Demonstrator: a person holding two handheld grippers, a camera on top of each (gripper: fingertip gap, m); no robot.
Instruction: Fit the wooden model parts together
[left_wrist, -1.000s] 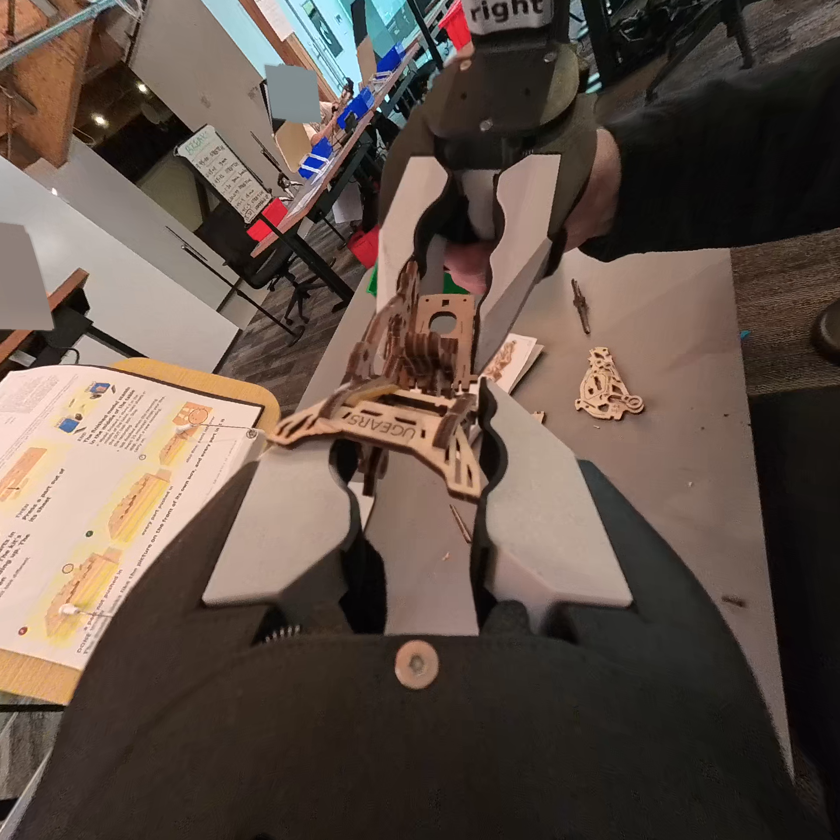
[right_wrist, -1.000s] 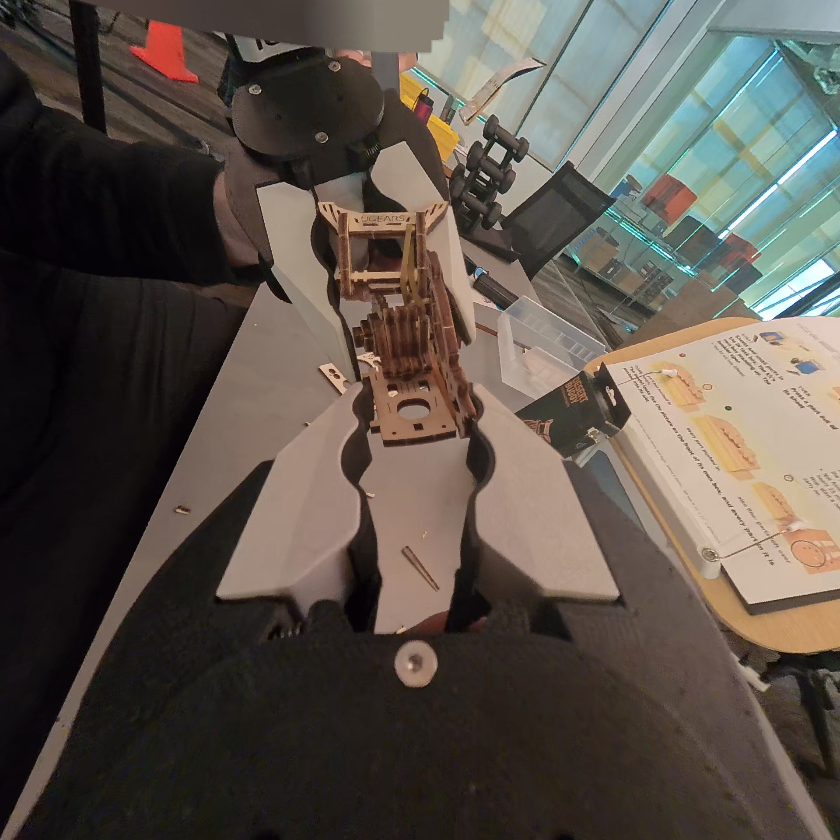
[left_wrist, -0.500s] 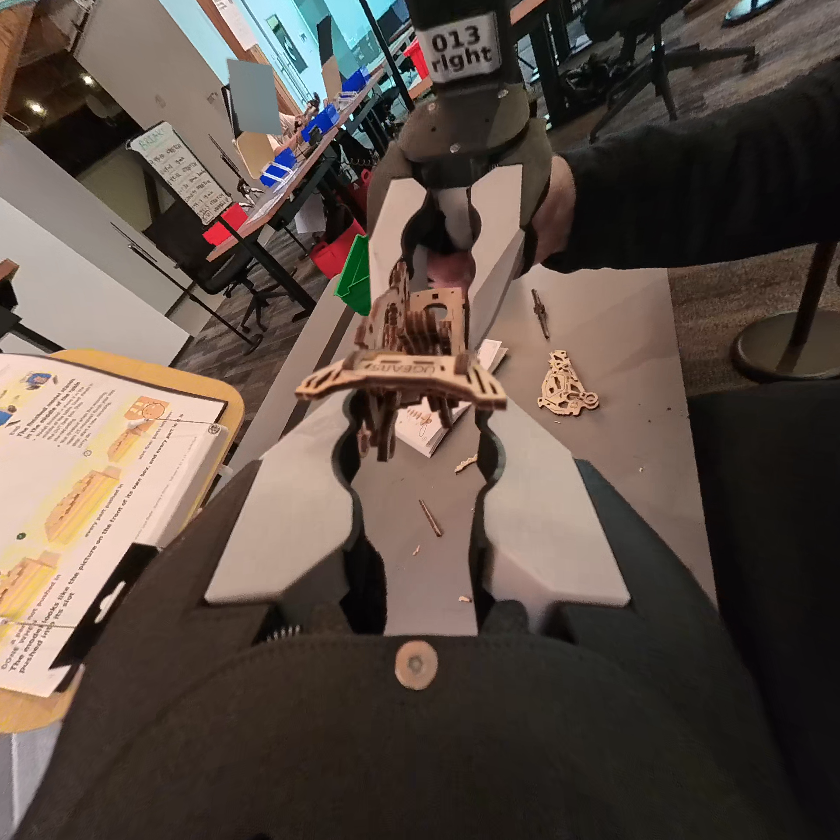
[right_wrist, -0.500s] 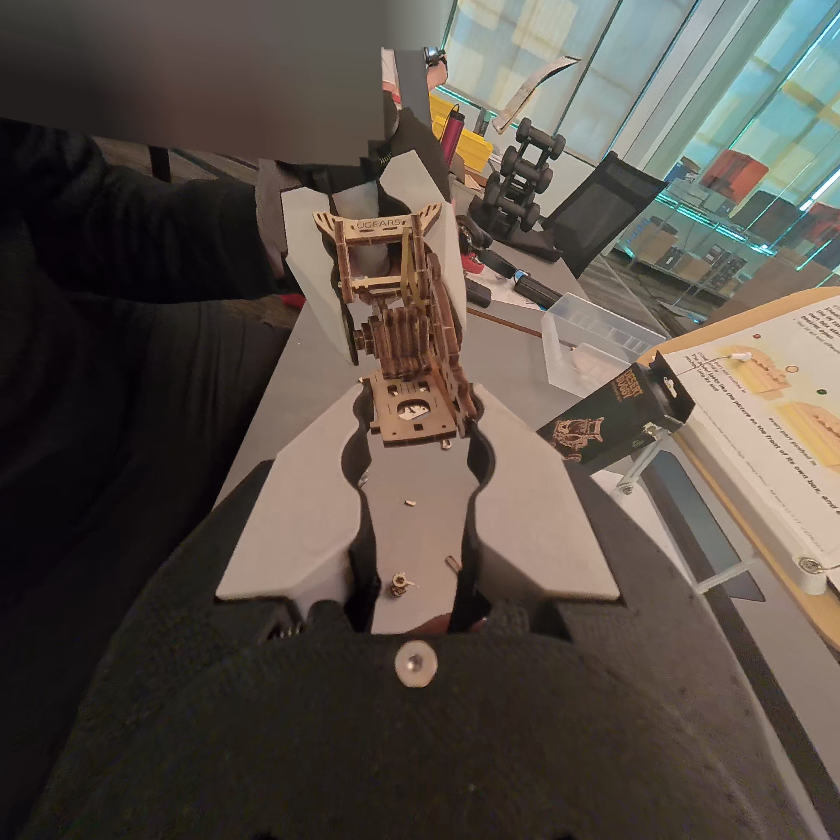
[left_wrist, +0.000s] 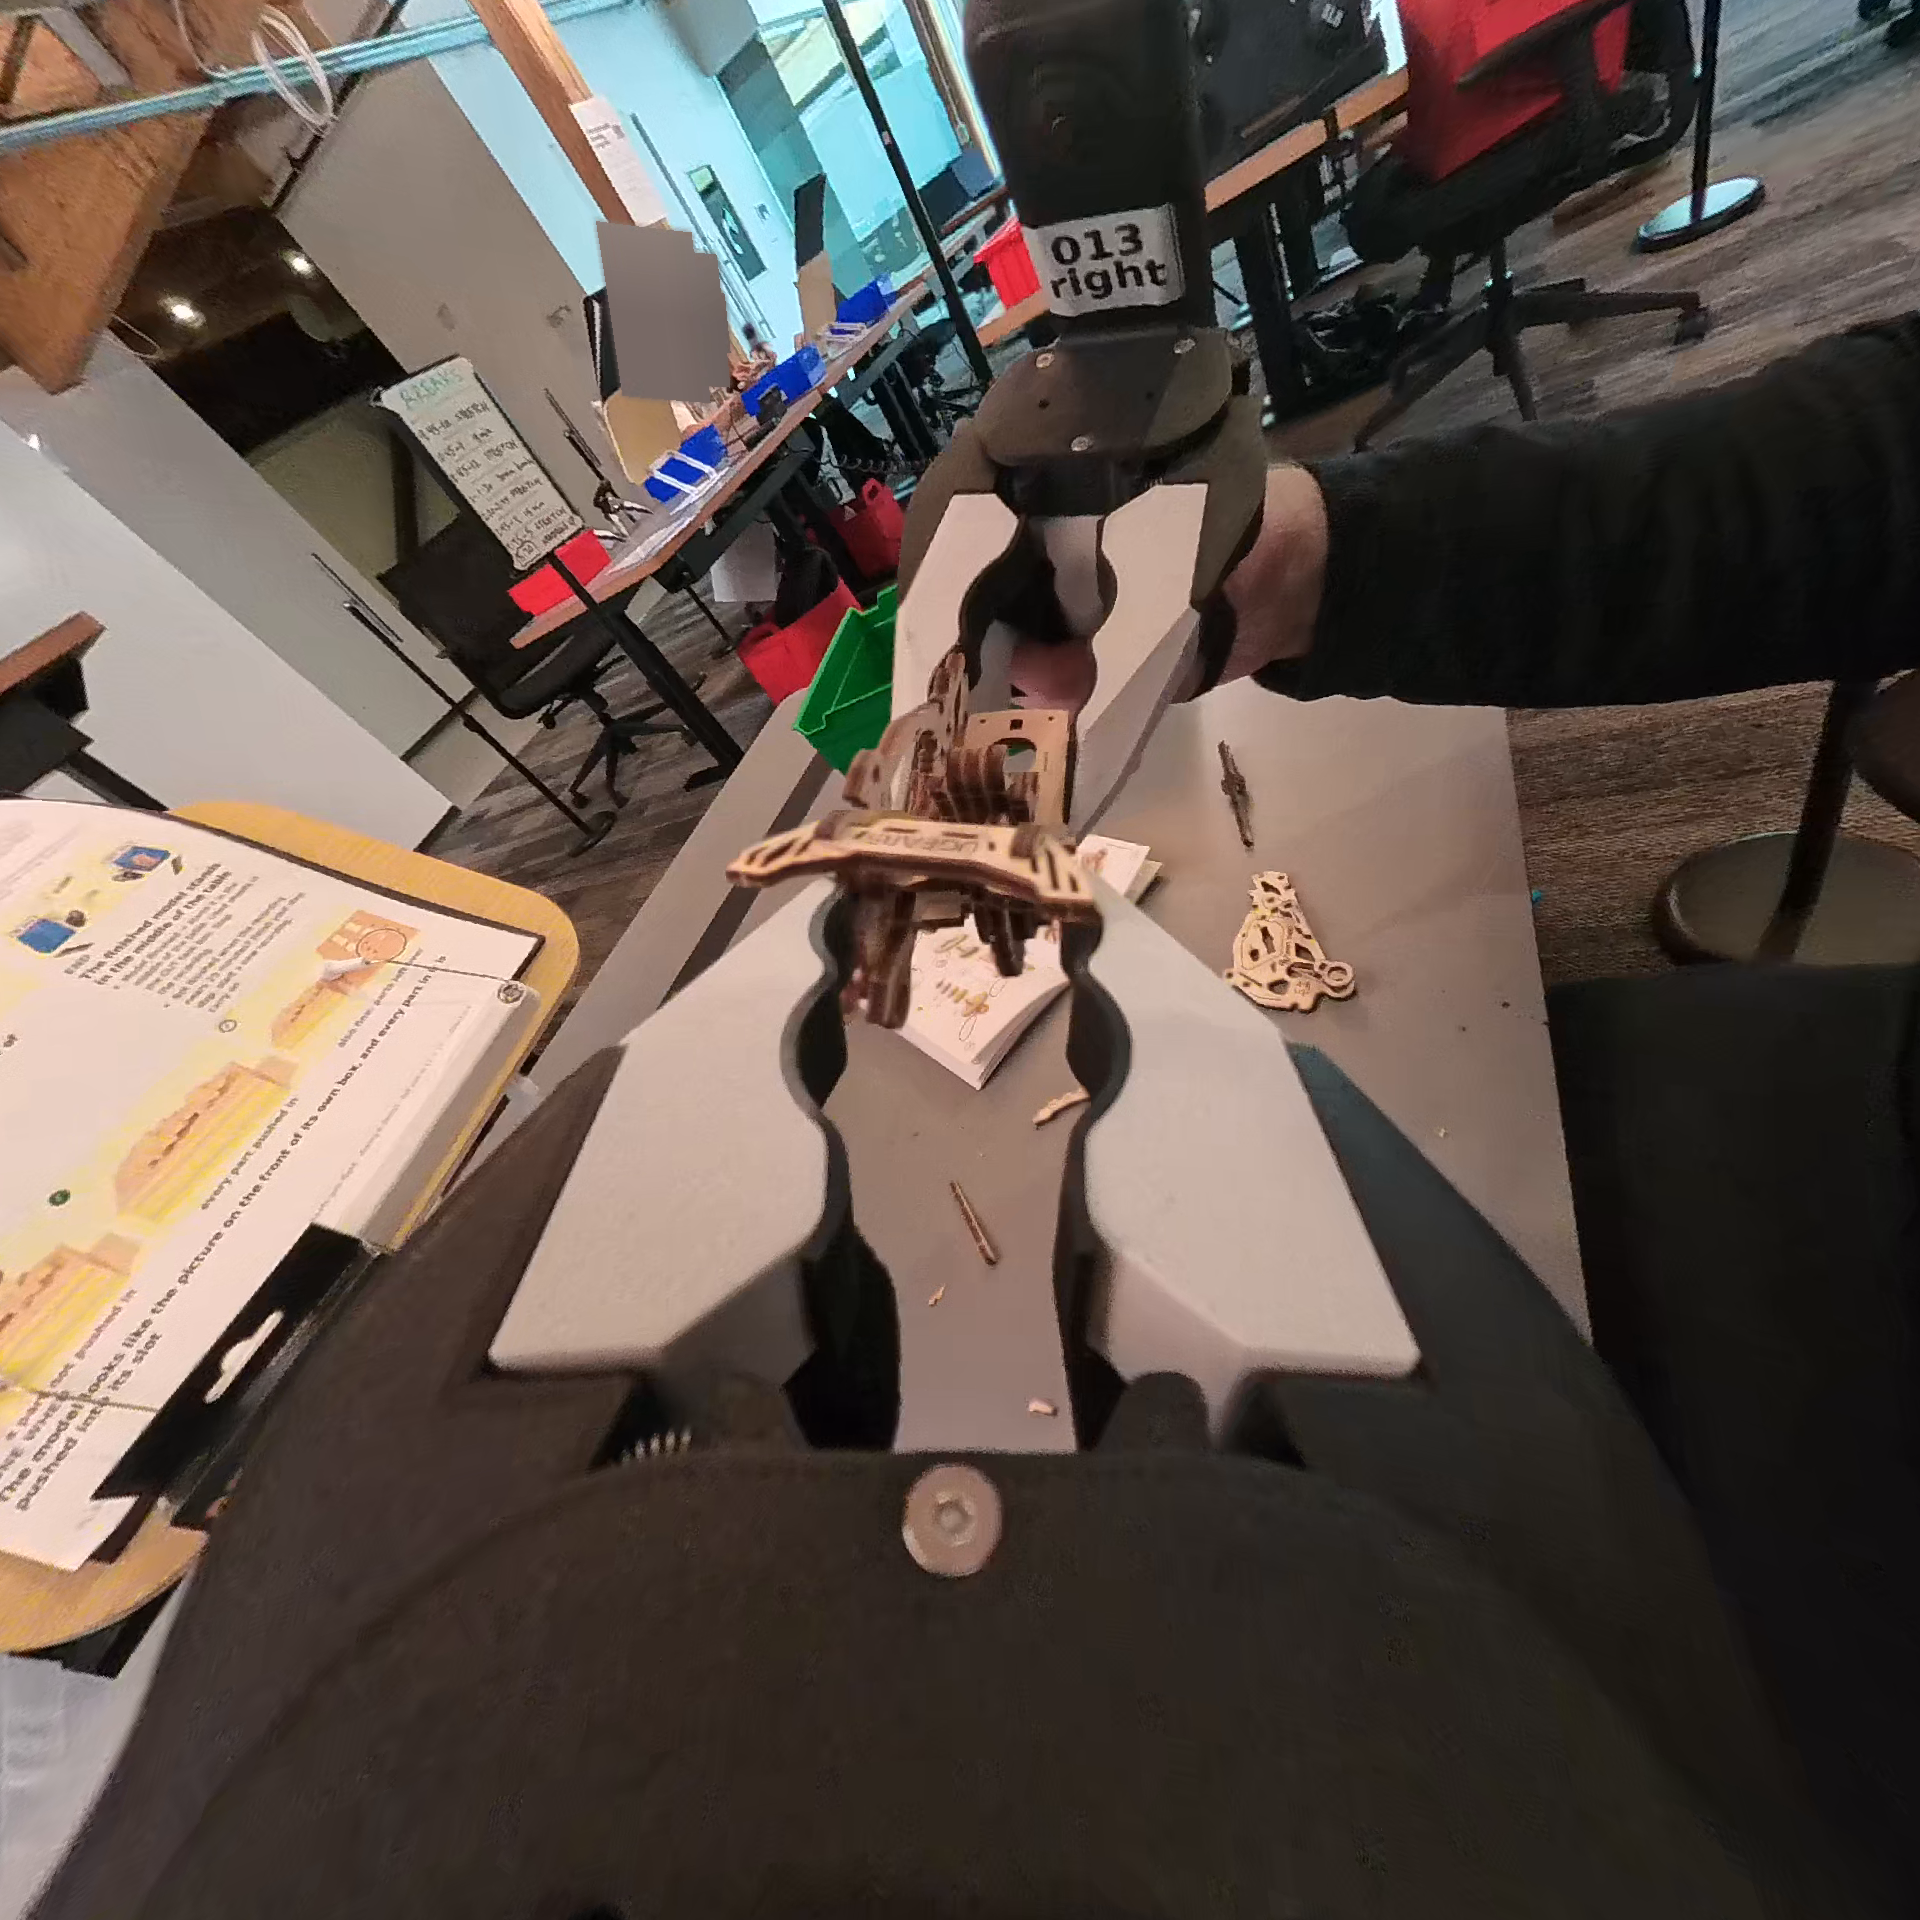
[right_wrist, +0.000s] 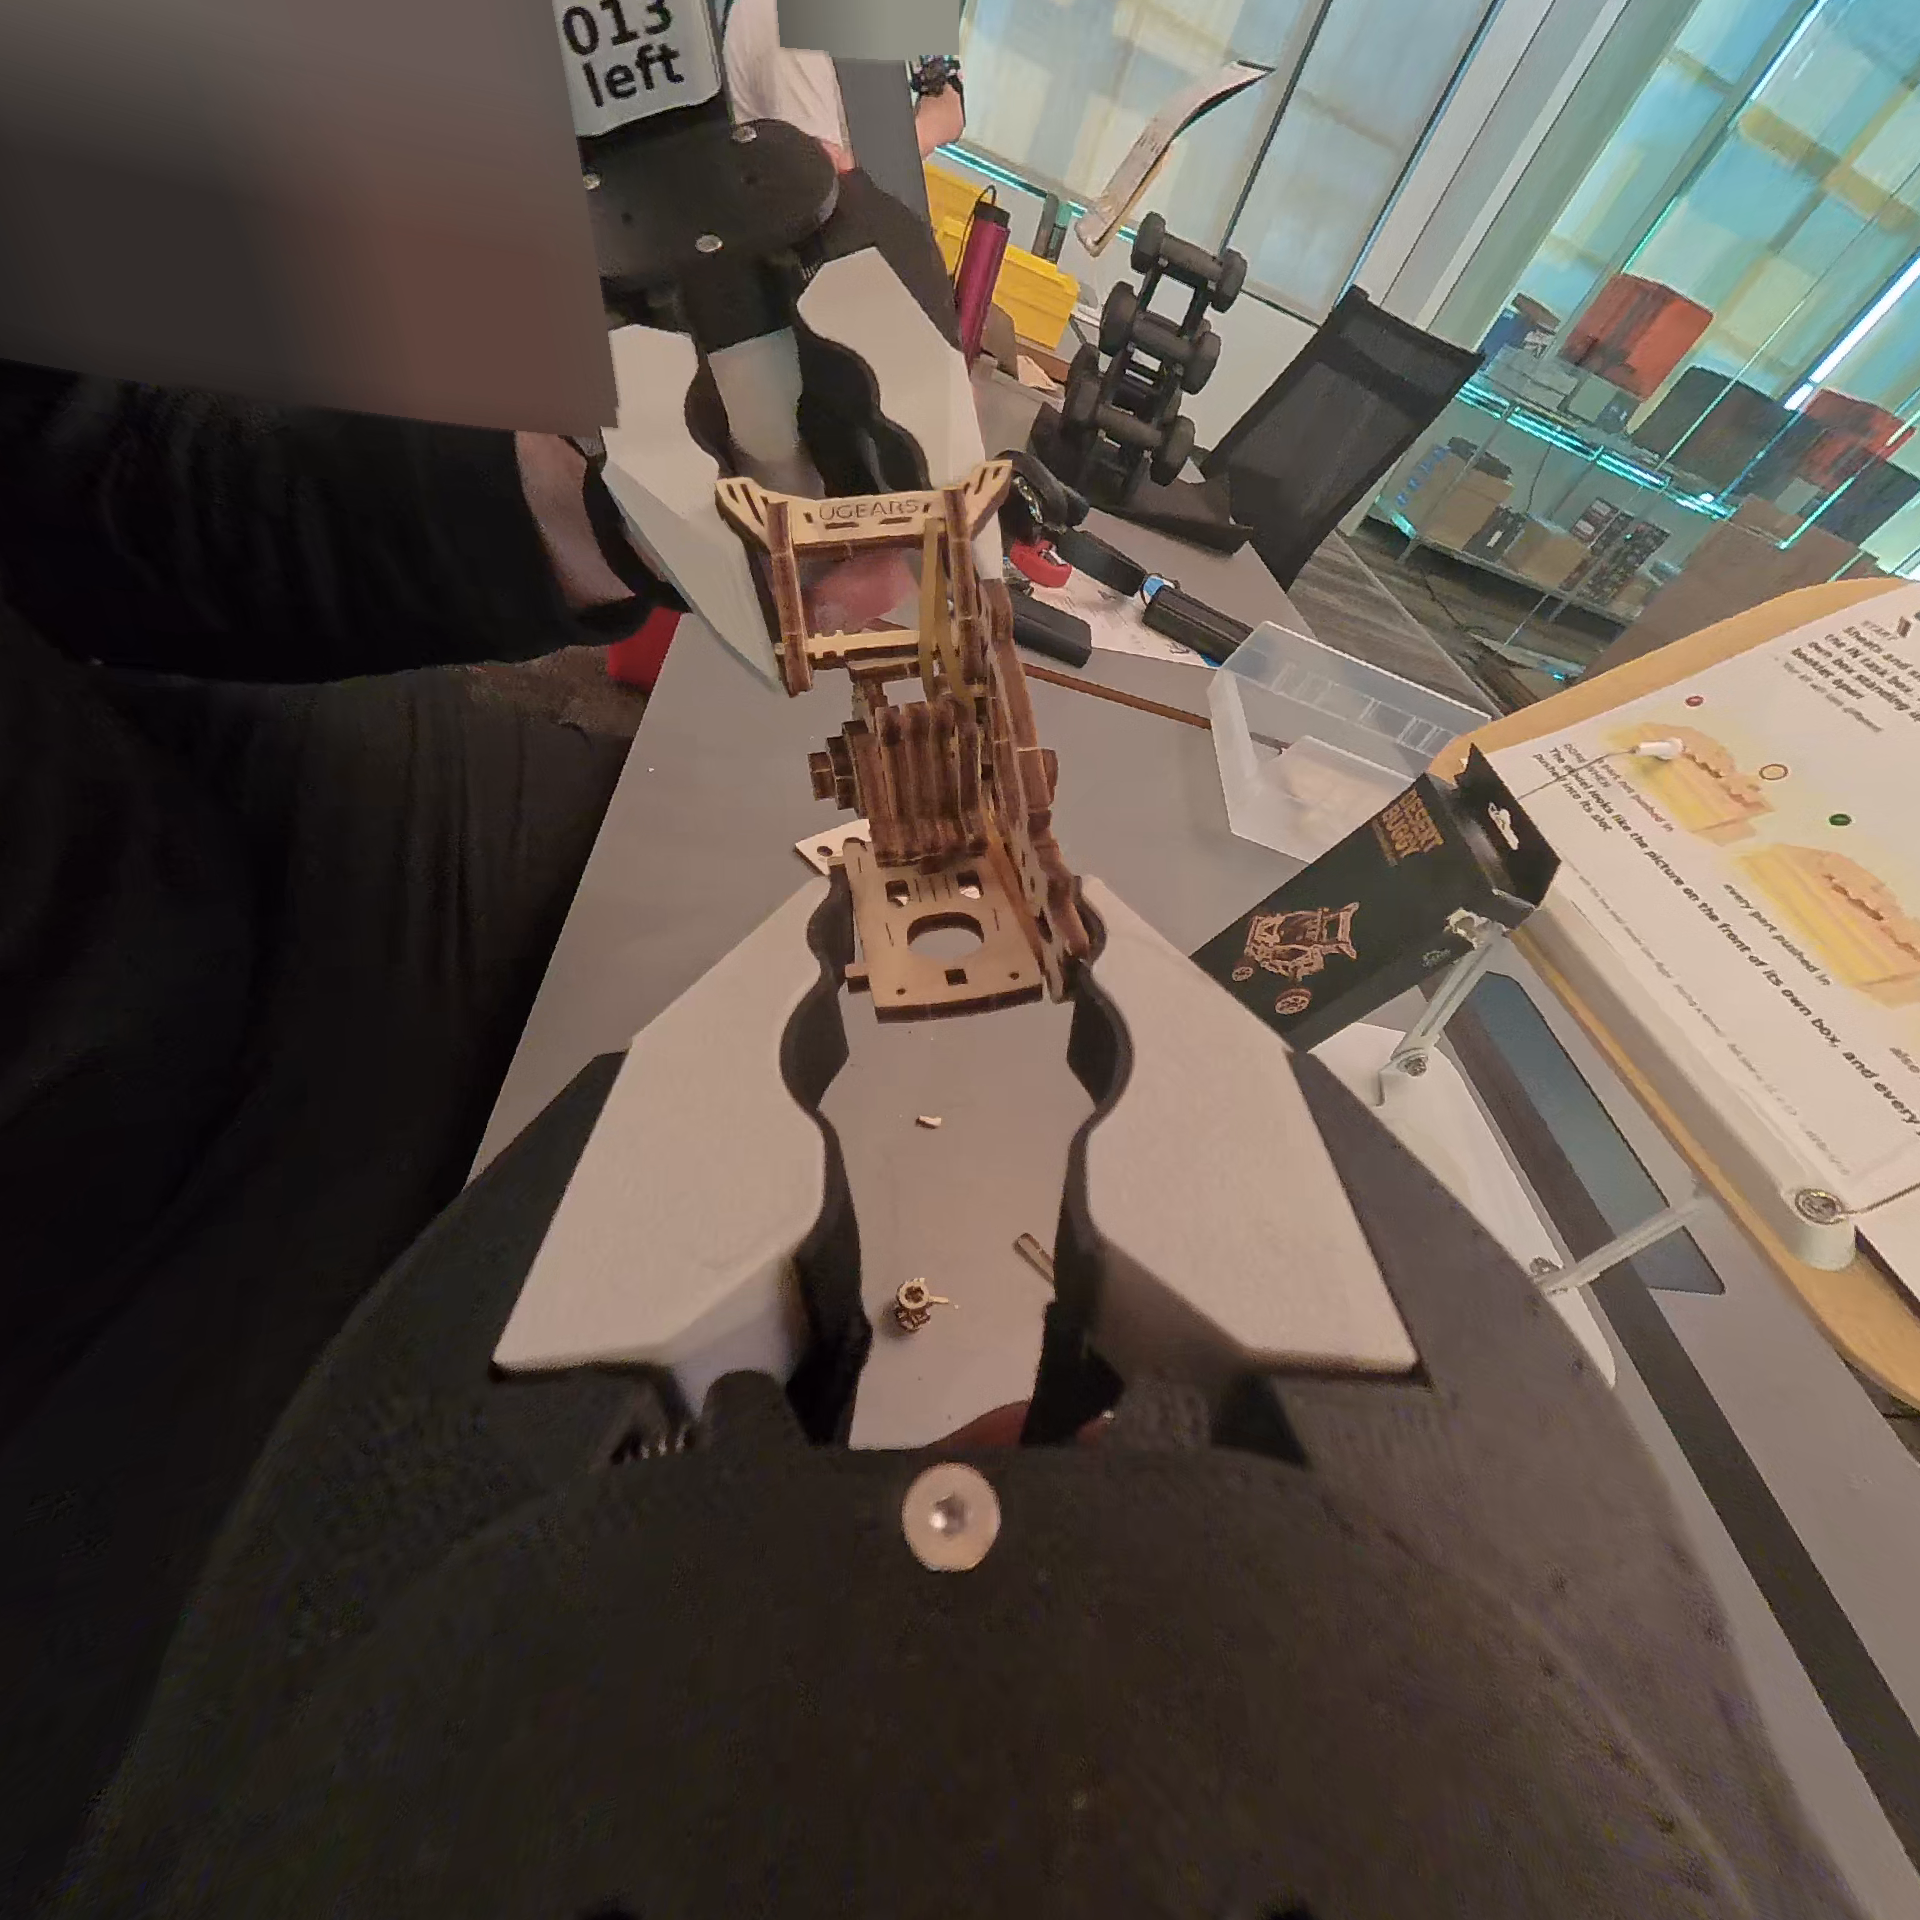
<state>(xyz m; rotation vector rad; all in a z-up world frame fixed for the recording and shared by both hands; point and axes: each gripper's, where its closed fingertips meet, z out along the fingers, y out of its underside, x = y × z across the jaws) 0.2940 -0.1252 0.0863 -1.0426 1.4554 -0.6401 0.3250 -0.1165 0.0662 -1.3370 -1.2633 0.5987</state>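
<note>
Lengthwise between both grippers, wooden model (right_wrist: 940, 769) shows slotted, laser-browned plywood layers

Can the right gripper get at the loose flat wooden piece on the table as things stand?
Probably not yet. The right gripper is shut on the wooden model, shared with the left gripper. The flat wooden piece lies uncovered on the table; jaws must let go first.

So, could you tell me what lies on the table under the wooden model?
Under the wooden model lies an open white booklet on the grey table, with wood splinters nearby. The model covers the booklet's far part.
</note>
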